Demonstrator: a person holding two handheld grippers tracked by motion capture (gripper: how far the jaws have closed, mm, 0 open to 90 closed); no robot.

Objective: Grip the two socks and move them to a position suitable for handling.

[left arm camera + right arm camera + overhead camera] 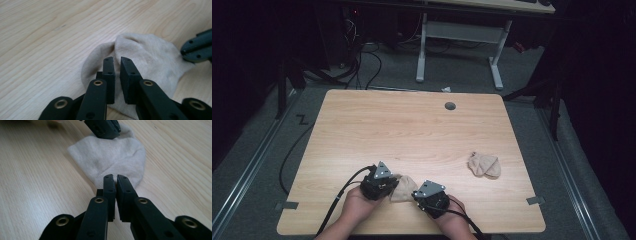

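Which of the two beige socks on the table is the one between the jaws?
The flat beige fabric sock at the near edge, gripped from both sides; the other bunched beige sock lies alone to the right.

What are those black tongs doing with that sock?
A person holds a pair of tongs in each hand at a wooden table. Both work on one beige sock near the table's front edge. The right tongs are pinched shut on its edge. The left tongs sit nearly closed over the other end, with cloth between the jaws, though a firm grip is hard to tell. A second sock lies bunched up, apart, off to the right.
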